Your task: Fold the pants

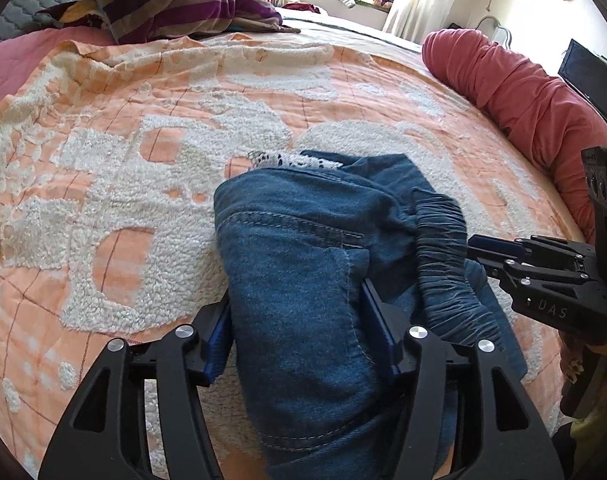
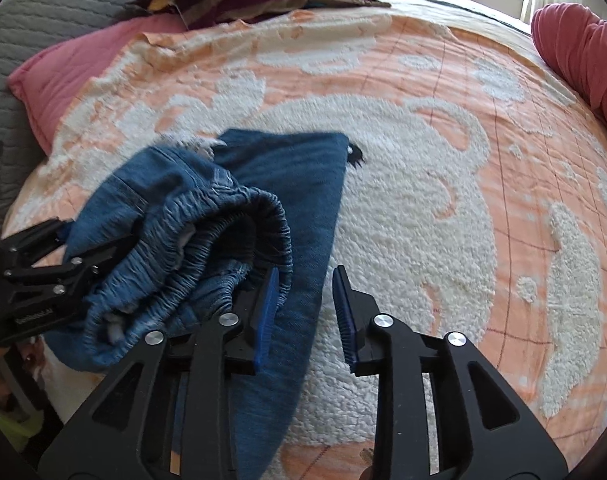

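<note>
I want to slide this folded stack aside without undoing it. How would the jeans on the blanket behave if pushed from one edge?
The jeans look soft and floppy: the layers slump and bulge, so a push would probably buckle them. The gathered elastic waistband stands up loosely and may flop open. The tufted blanket looks grippy, so the bottom layer would likely drag.

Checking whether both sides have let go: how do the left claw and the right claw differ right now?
The left claw stands wide, a thick fold of the jeans filling its gap; the right claw has a narrower gap with nothing pinched. The left straddles the folded bundle, the right sits beside the elastic waistband. Both point down at the bedspread.
</note>
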`<action>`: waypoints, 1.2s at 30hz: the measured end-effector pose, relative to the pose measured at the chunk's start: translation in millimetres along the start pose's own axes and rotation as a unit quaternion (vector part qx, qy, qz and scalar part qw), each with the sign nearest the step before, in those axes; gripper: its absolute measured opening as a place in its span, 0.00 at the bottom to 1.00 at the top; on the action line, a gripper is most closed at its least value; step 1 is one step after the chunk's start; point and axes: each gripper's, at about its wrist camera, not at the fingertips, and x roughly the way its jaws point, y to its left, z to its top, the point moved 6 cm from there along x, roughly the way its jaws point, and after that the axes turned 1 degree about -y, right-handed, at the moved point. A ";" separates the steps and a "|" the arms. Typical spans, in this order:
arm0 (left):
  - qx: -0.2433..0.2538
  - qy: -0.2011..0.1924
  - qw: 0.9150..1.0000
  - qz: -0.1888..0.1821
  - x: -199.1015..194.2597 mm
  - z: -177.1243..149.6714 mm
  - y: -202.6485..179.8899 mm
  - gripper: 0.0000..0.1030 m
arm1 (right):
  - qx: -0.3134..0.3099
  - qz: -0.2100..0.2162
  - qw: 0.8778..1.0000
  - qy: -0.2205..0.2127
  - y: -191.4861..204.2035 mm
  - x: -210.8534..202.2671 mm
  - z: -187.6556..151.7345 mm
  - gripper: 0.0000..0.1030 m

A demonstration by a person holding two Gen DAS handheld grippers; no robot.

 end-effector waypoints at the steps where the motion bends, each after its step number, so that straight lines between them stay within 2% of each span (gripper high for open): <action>1: -0.002 0.001 1.000 0.000 0.7 -0.5 0.4 0.57 | 0.002 0.000 1.000 0.001 -0.5 0.6 -0.7 0.22; 7: -0.009 0.003 1.000 0.001 1.9 -2.7 3.8 0.61 | 0.012 -0.003 1.000 0.000 -4.6 0.8 -0.6 0.32; 18: -0.012 0.006 1.000 -0.001 -1.9 -4.3 4.3 0.61 | 0.039 0.016 0.999 -0.018 -9.0 -11.2 0.0 0.58; 20: -0.010 0.006 1.000 0.005 -2.0 -4.4 5.0 0.71 | 0.036 0.009 0.999 -0.023 -8.1 -13.8 -0.1 0.60; 27: -0.012 0.004 1.000 0.003 -7.6 -4.5 5.2 0.73 | 0.049 0.006 0.998 -0.041 -13.7 -23.1 0.5 0.74; 29: -0.013 0.003 1.000 0.004 -9.7 -4.8 5.1 0.80 | 0.050 0.008 0.998 -0.049 -14.1 -27.4 1.6 0.78; 36: -0.015 -0.002 1.000 0.004 -17.1 -4.4 5.6 0.86 | 0.047 0.011 0.996 -0.071 -14.0 -40.9 5.6 0.87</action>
